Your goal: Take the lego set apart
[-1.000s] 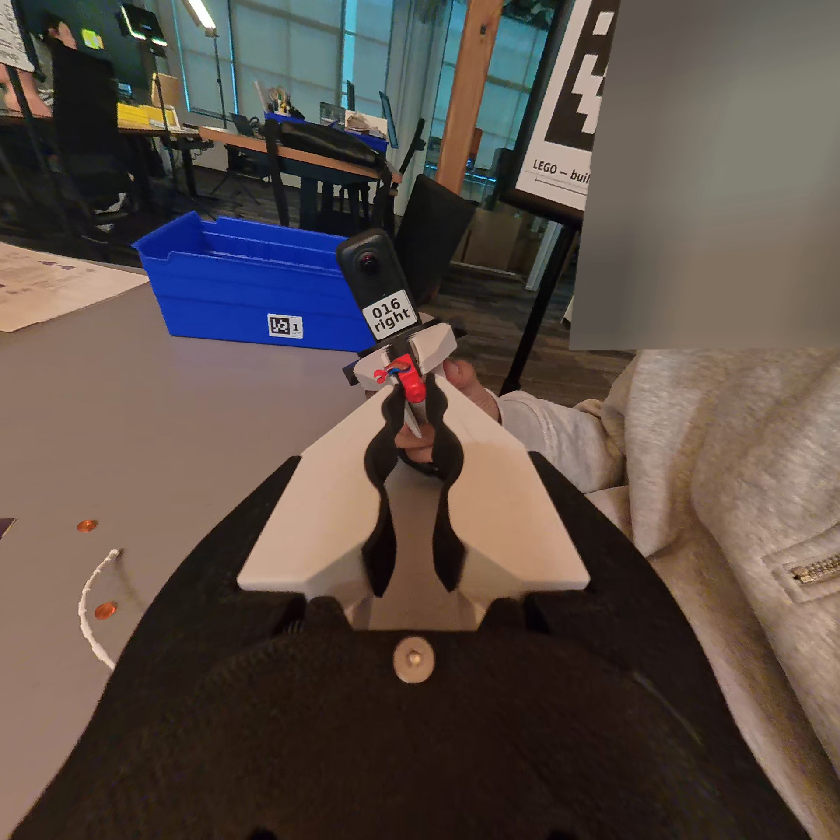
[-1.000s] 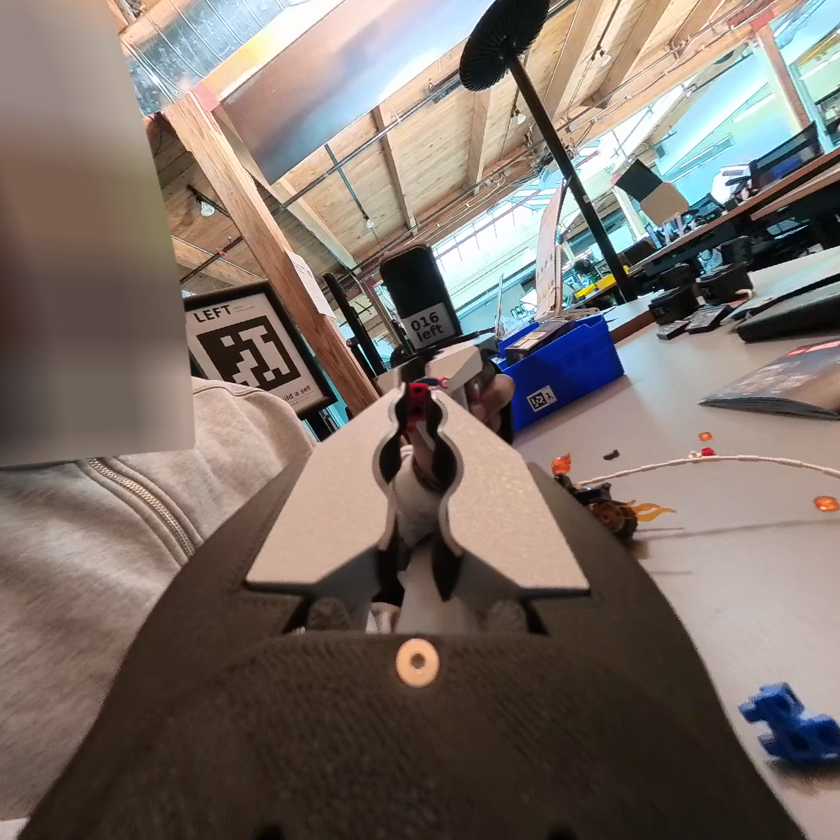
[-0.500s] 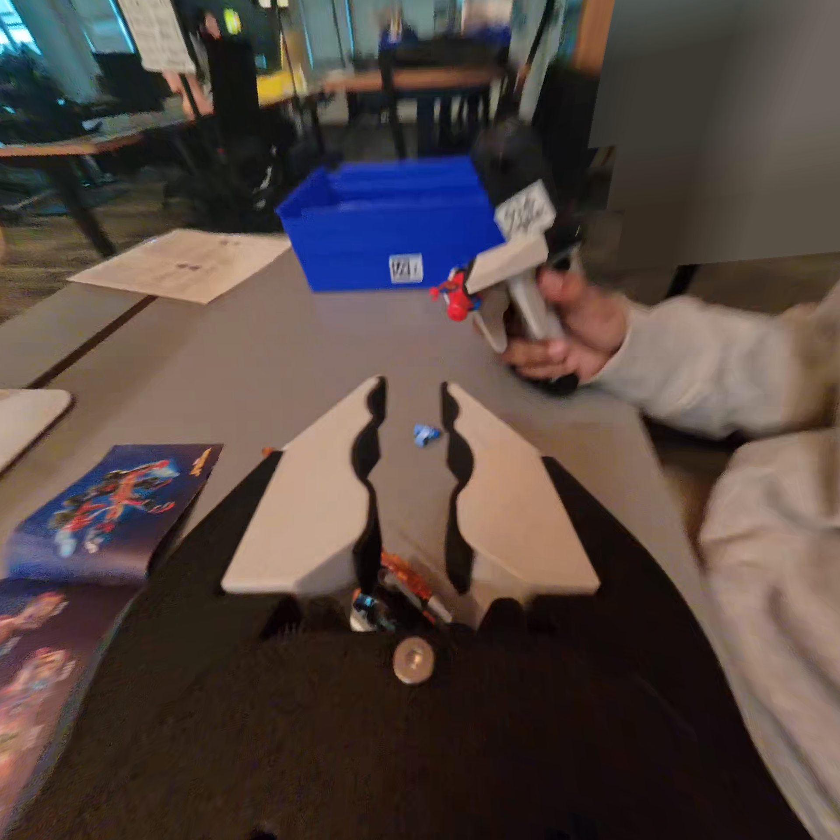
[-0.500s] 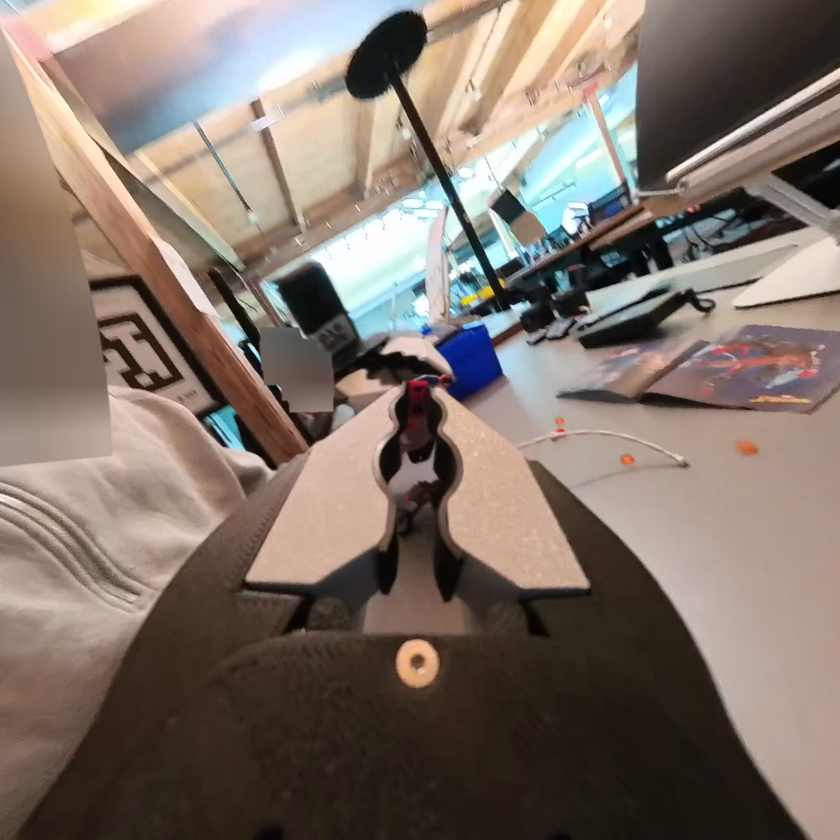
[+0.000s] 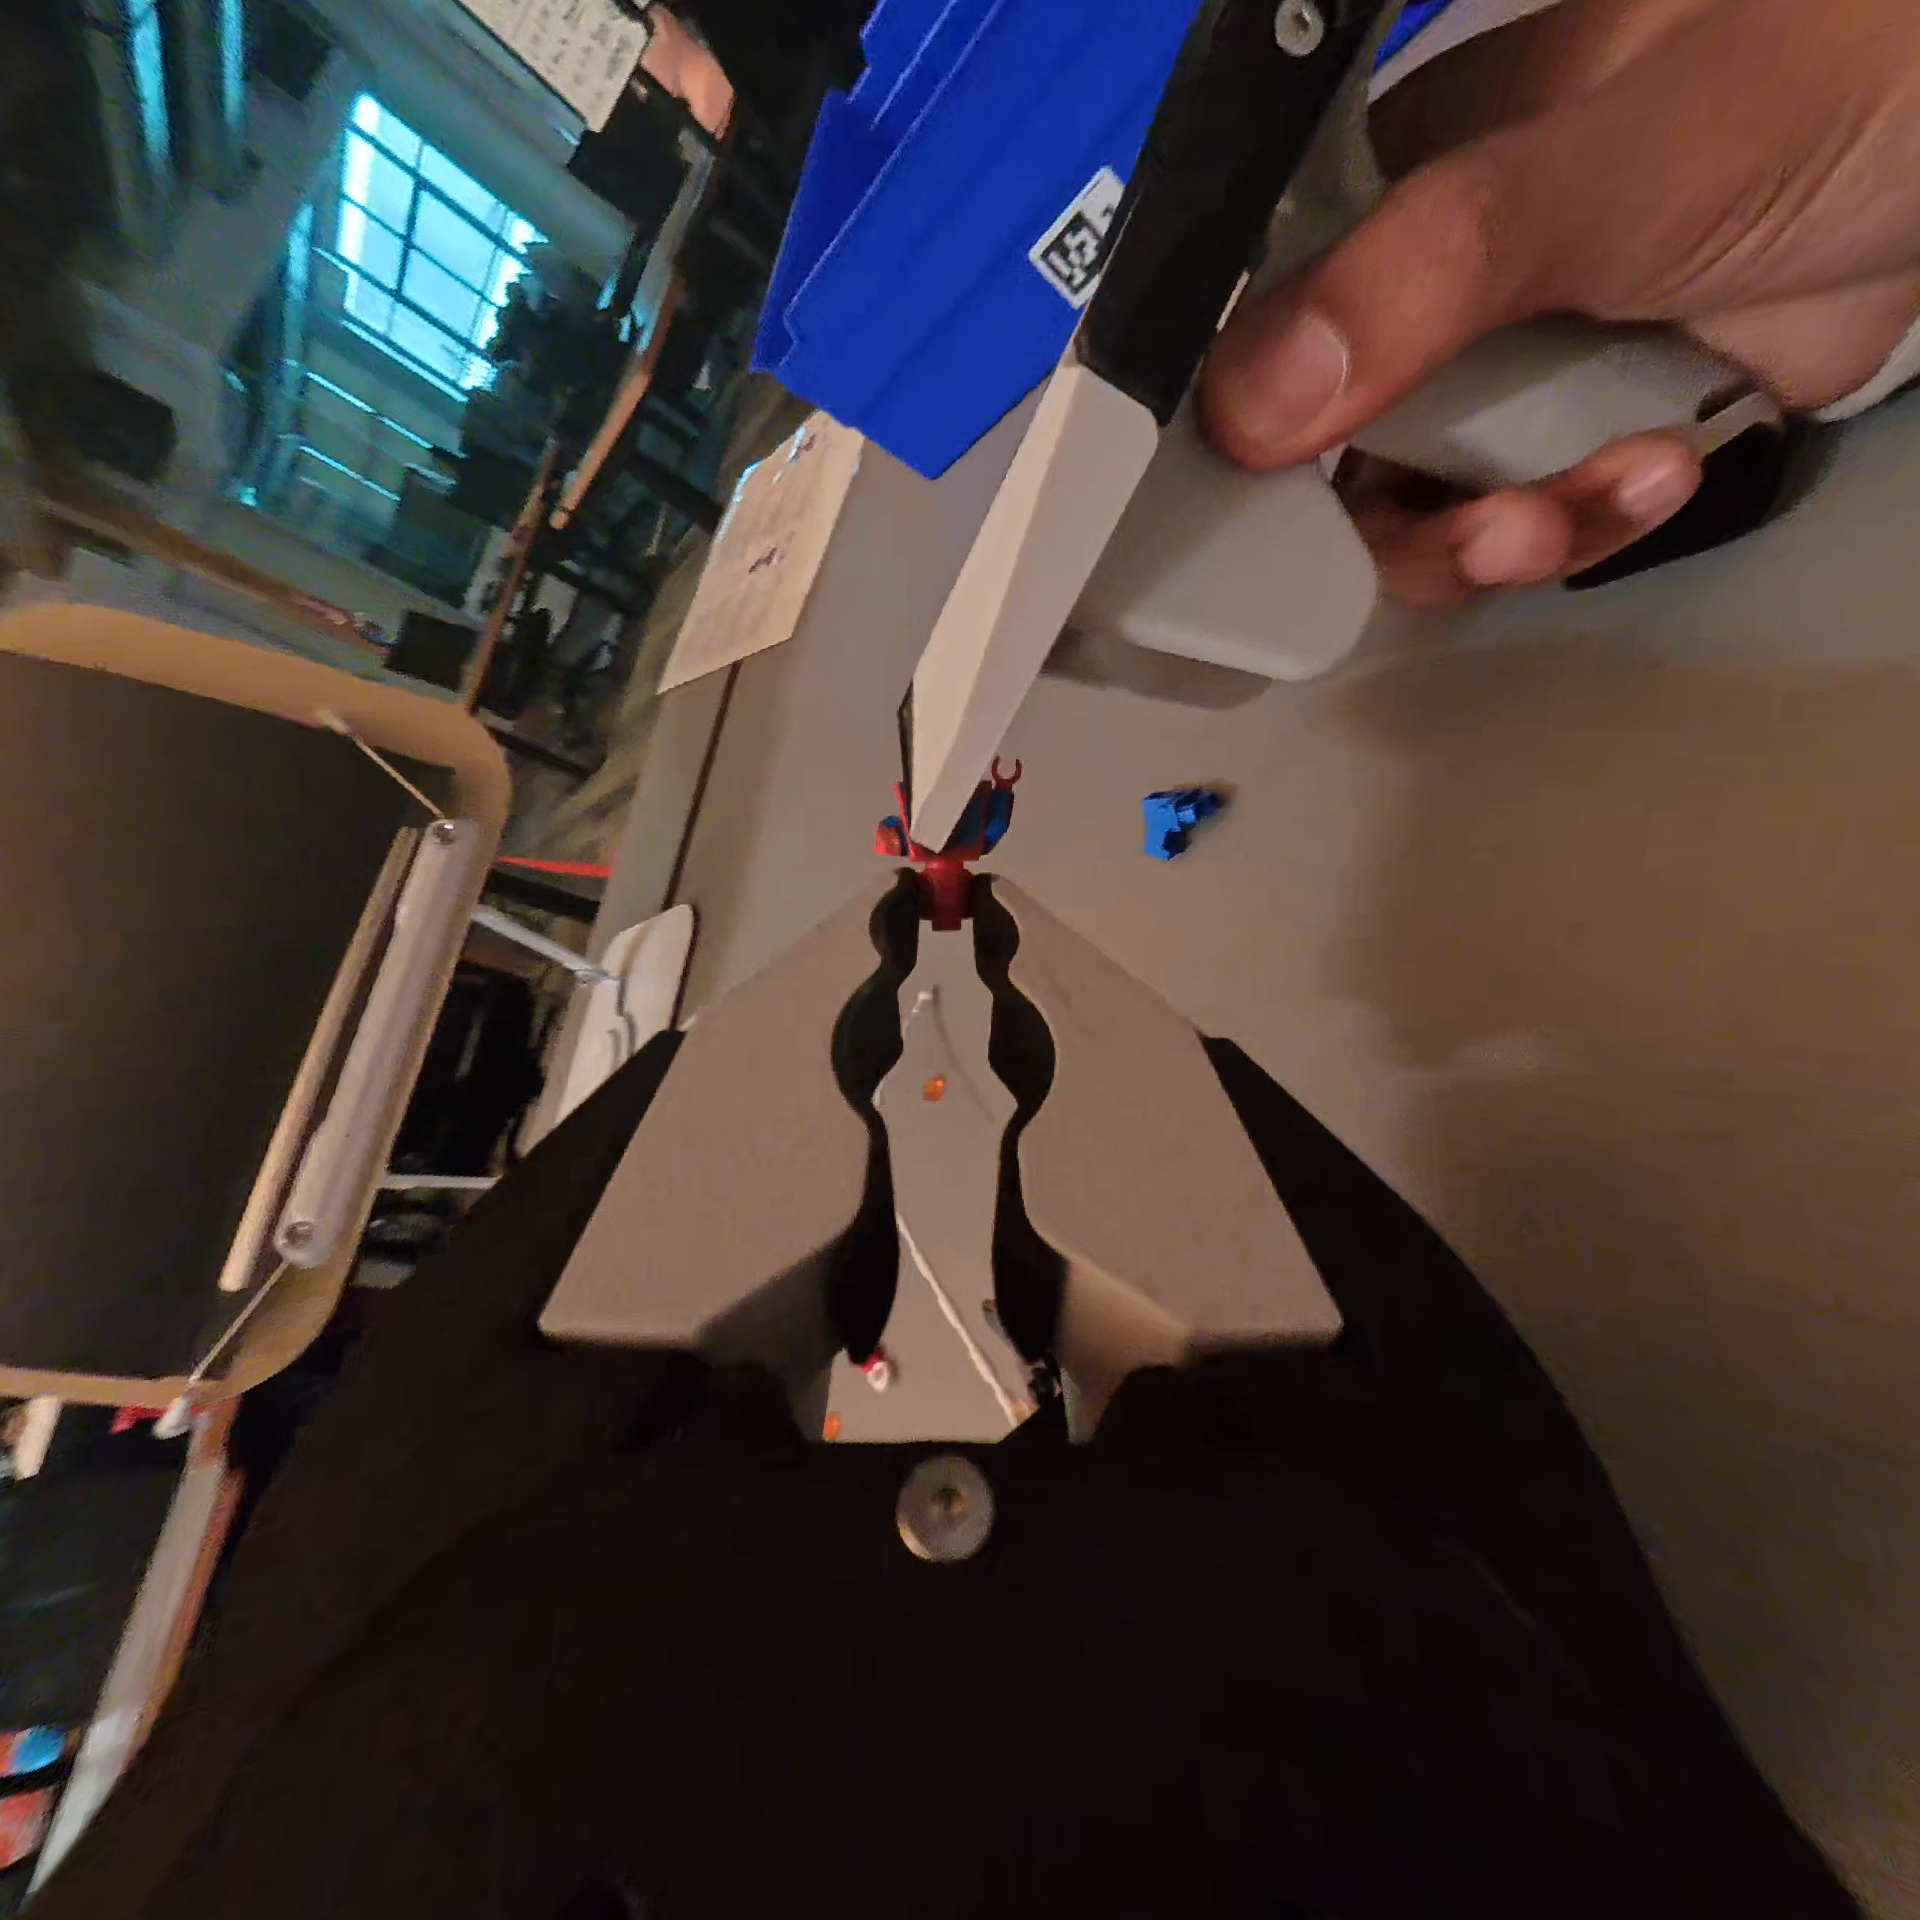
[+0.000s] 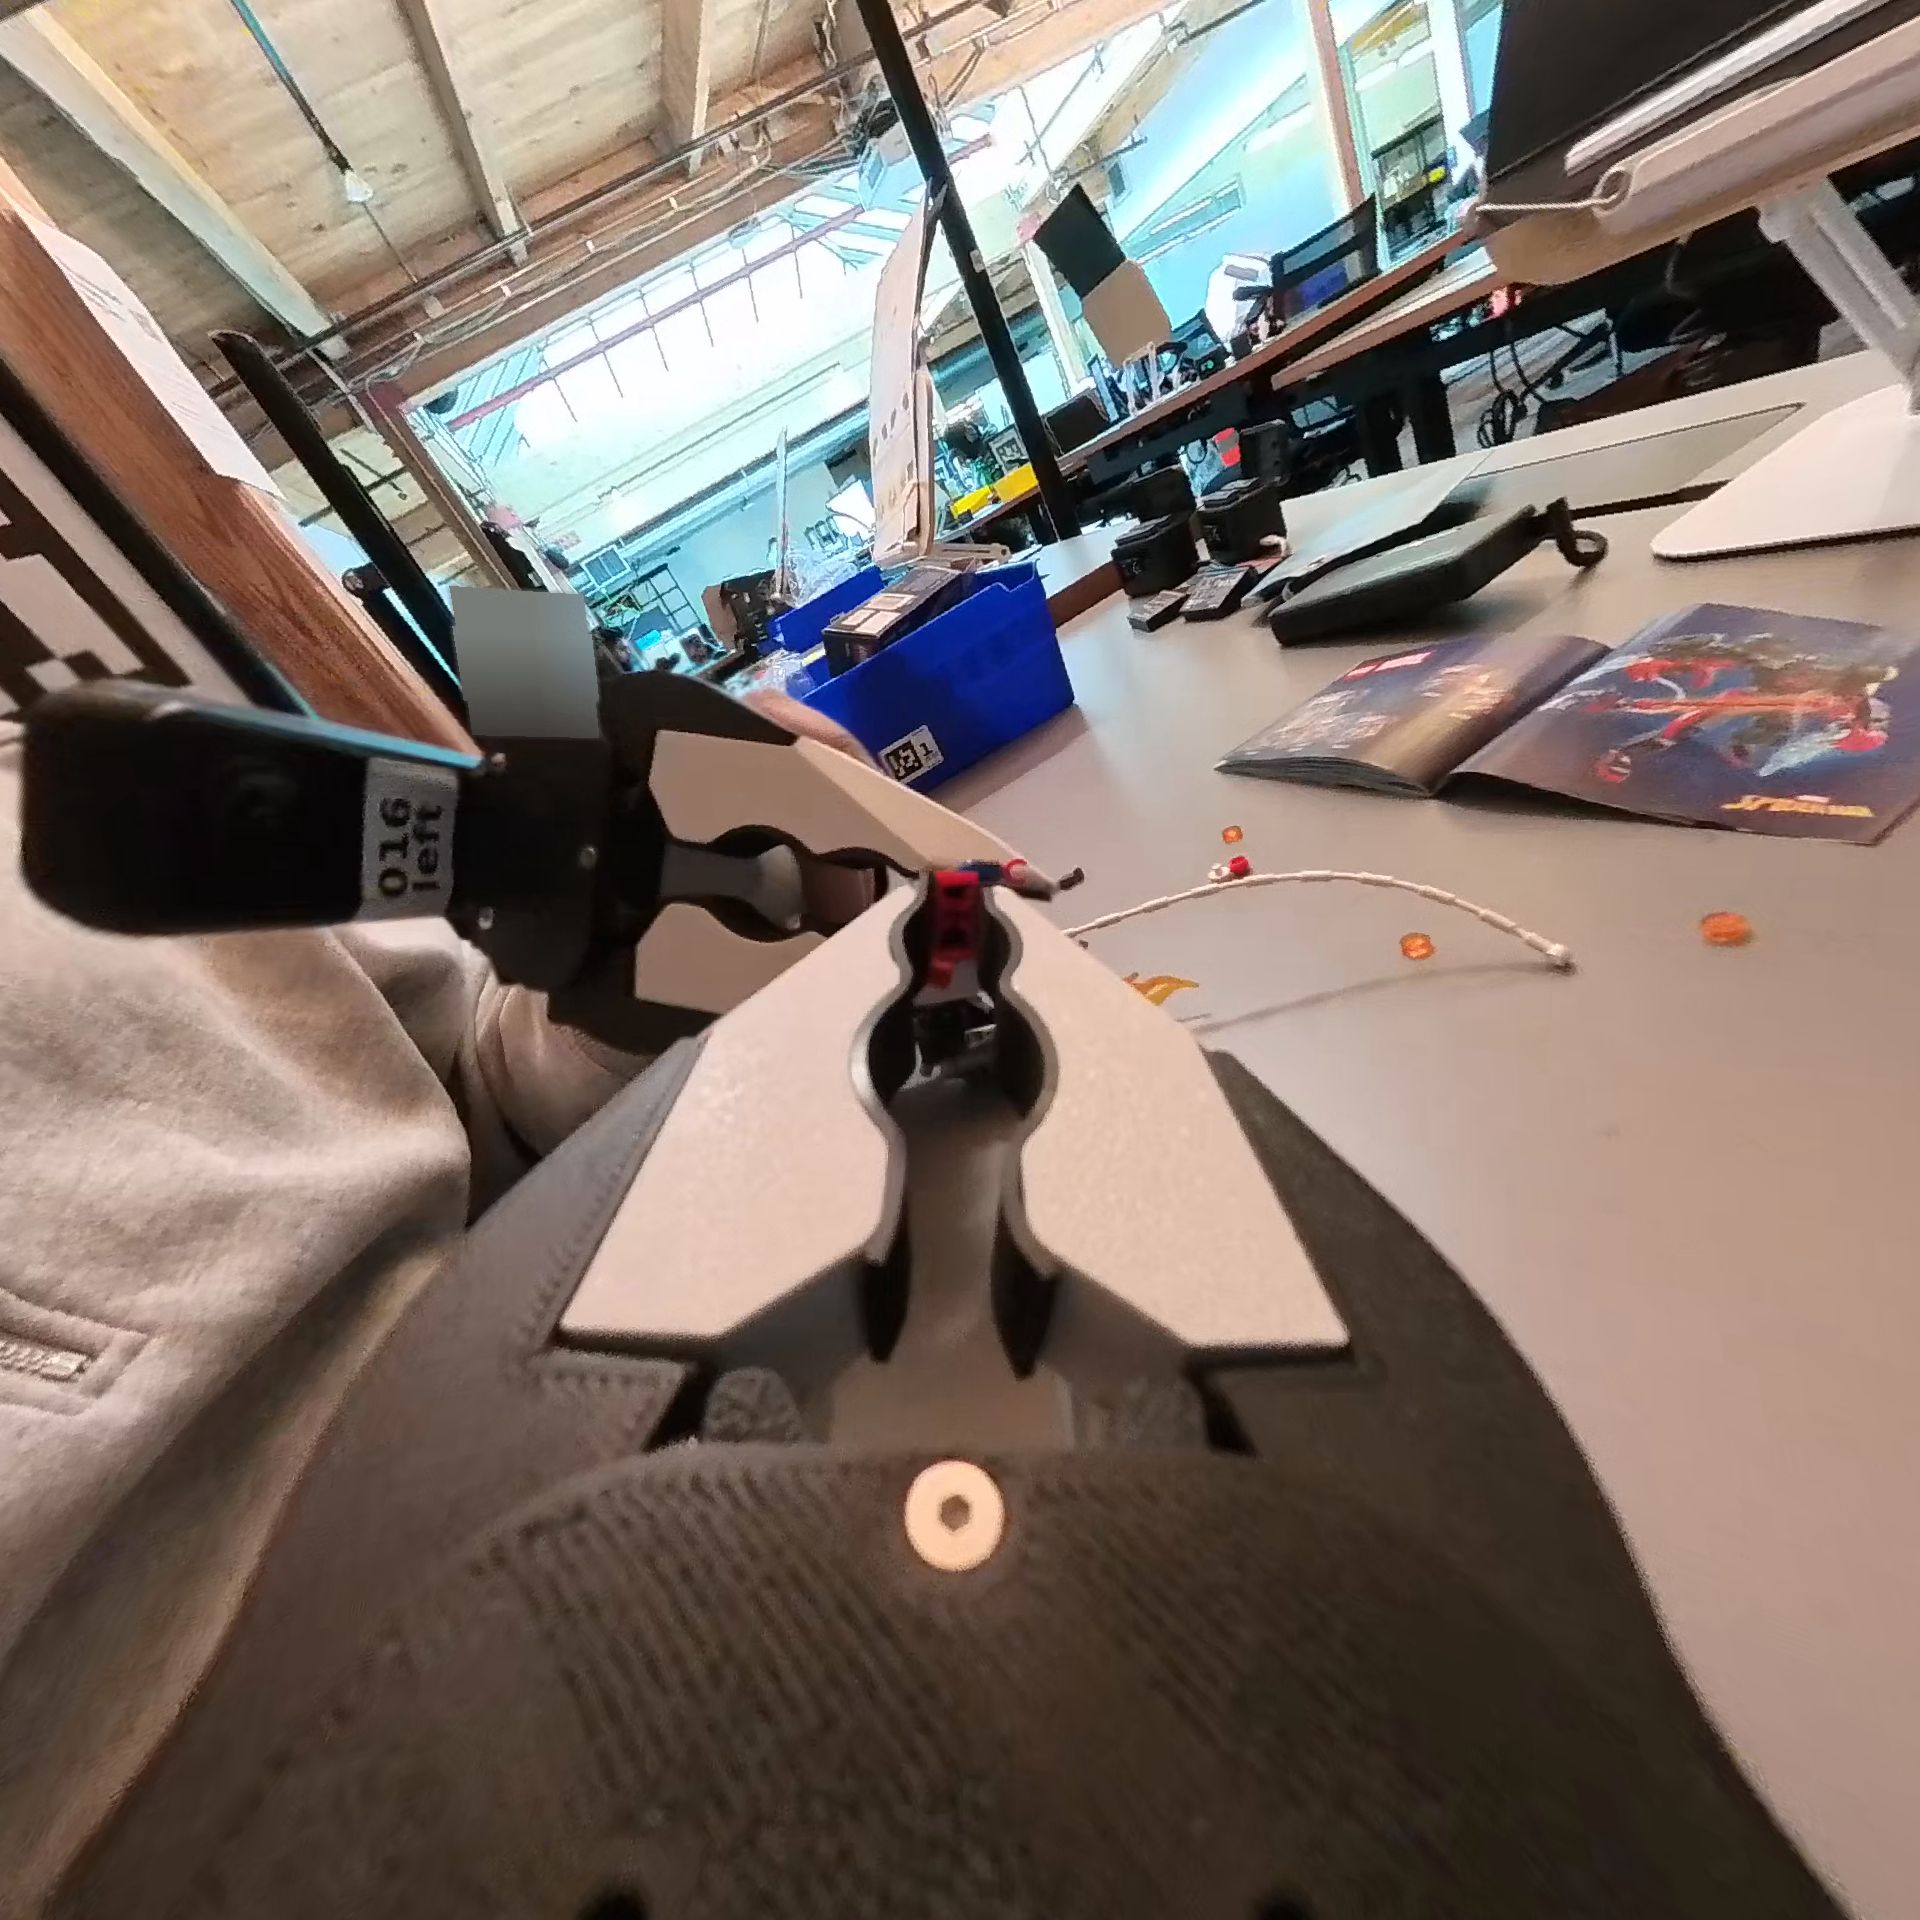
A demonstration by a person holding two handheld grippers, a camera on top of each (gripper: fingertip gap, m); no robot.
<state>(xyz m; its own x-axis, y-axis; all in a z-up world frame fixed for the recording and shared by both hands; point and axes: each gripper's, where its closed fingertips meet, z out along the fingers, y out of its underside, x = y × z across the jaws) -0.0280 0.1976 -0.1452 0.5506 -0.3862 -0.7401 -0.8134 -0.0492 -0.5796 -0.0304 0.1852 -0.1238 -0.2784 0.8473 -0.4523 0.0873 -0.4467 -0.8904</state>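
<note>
A small red and blue minifigure point(image 5: 971, 821) is held between both grippers above the grey table point(image 5: 1558, 1039). My left gripper point(image 5: 945, 896), rolled on its side, is shut on the figure's red head point(image 5: 943, 902). My right gripper point(image 5: 920, 826) comes in from the upper right, shut on the torso. In the right wrist view my right gripper point(image 6: 954, 906) pinches the red torso point(image 6: 954, 920), and the left gripper point(image 6: 1003, 869) meets it from the left. A loose blue piece point(image 5: 1179, 823) lies on the table to the right.
A blue bin point(image 6: 966, 675) stands at the back of the table. An open booklet point(image 6: 1662, 717) lies to the right, with a white string point(image 6: 1320, 896) and orange studs point(image 6: 1415, 943) in front of it. A monitor stand point(image 6: 1787, 499) is at the far right. A hand point(image 5: 1610, 260) holds the right gripper. The grippers are tip to tip, or close to it. From the left gripper's tips to the loose blue piece point(image 5: 1179, 823) is close to 9 cm.
My left gripper was open and apart from the figure half a second ago. It has rolled sideways, come back and shut on the figure's head. The right gripper kept its hold.
</note>
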